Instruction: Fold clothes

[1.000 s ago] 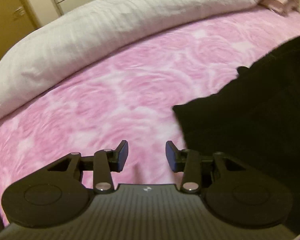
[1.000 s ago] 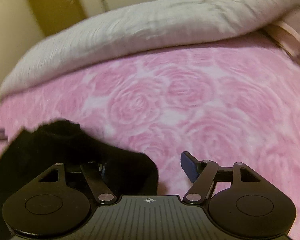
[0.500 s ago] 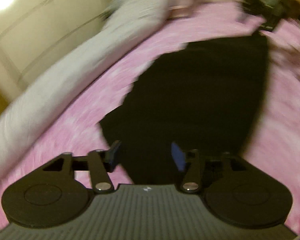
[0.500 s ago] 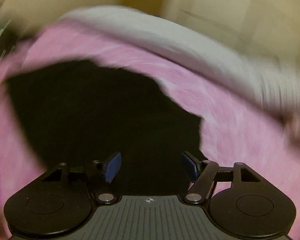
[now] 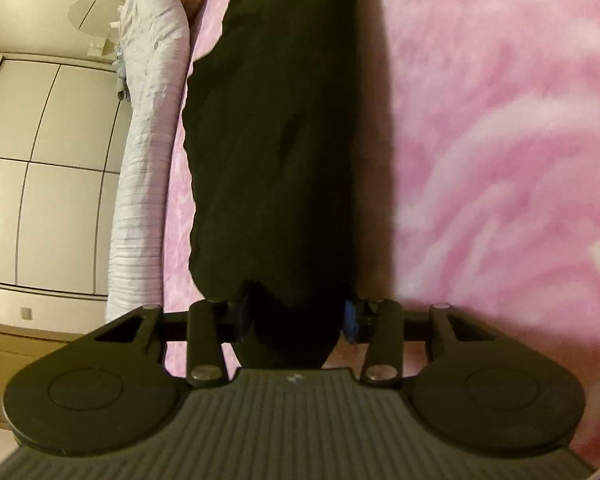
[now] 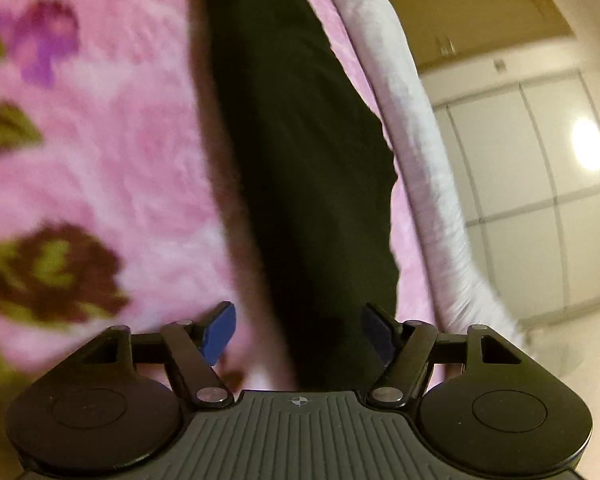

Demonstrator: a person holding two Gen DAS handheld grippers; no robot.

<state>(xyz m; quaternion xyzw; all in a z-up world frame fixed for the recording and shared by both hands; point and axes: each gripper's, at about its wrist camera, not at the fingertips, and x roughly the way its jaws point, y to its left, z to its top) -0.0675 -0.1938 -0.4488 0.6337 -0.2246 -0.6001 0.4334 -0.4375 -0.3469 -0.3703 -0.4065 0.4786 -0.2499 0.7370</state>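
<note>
A black garment (image 5: 276, 152) lay stretched lengthwise on a pink rose-patterned blanket (image 5: 500, 160), running from 6 o'clock up to 12 o'clock in both wrist views. The left gripper (image 5: 294, 318) was clenched on the garment's near end. The right gripper (image 6: 298, 334) was spread wide, the cloth passing loosely between its blue pads (image 6: 219, 334); a rolled white duvet (image 6: 412, 152) lay at 1 o'clock.

A bed covered by a pink rose-patterned blanket (image 5: 500, 160) fills much of both wrist views, with darker purple and olive flowers (image 6: 48, 268) printed along one part. A rolled pale grey duvet (image 5: 148, 140) lies along the blanket's edge. Beyond it stands a cream panelled wardrobe (image 5: 52, 176), its doors reflecting a bright lamp glare (image 6: 588, 144). A tan wooden door (image 6: 480, 12) adjoins the wardrobe.
</note>
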